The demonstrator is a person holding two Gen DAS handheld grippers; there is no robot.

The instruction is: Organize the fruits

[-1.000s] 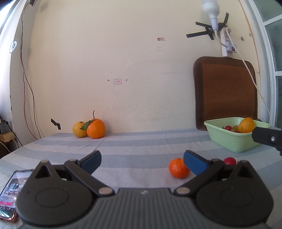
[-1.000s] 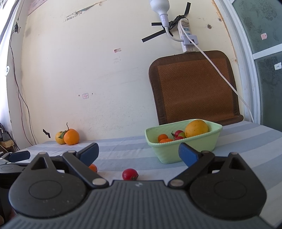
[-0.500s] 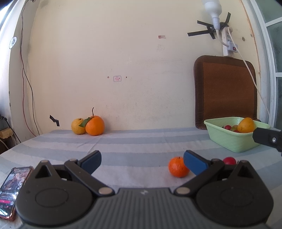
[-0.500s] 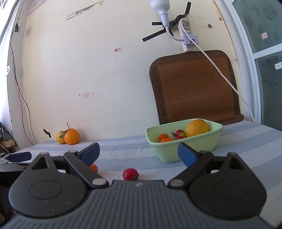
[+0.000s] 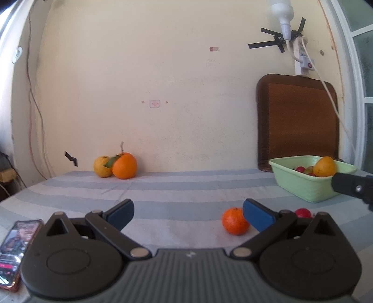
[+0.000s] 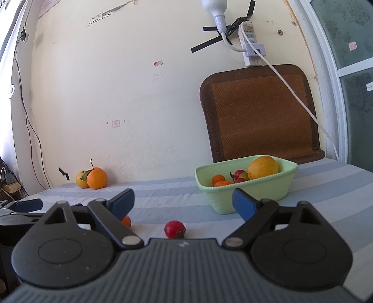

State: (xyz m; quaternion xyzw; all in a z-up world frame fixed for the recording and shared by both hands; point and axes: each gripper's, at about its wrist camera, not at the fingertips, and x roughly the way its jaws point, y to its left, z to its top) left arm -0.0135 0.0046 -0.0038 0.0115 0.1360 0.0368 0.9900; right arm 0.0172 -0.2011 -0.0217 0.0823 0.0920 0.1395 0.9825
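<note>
- The left gripper [image 5: 188,211] sits low over the striped tabletop [image 5: 177,191] with its blue-padded jaws spread wide and nothing between them.
- The right gripper [image 6: 183,200] is likewise wide open and empty, low over the same cloth.
- At the near left edge of the left wrist view a smartphone [image 5: 16,247] lies flat on the tabletop with its screen lit.
- A small mandarin [image 5: 235,221] rests on the cloth just beside the left gripper's right pad [image 5: 256,218], which partly overlaps it in that view; whether they touch cannot be told.
- A red tomato [image 6: 174,229] lies on the tabletop near the right gripper's body, right of the mandarin and apart from it.
- Farther back on the right stands a light green plastic basin [image 6: 251,193], holding a large yellow-orange citrus fruit [image 6: 263,167] at its right end, small red tomatoes [image 6: 240,176] in the middle and small oranges [image 6: 219,180] at its left.
- At the far left, against the wall, a large orange with stem and leaf [image 5: 124,166] touches a yellow fruit [image 5: 102,166] on its left.
- Behind the basin a brown woven mat [image 6: 261,114] leans upright on the wall, below a taped power strip [image 6: 250,46] and a bulb [image 6: 215,7].
</note>
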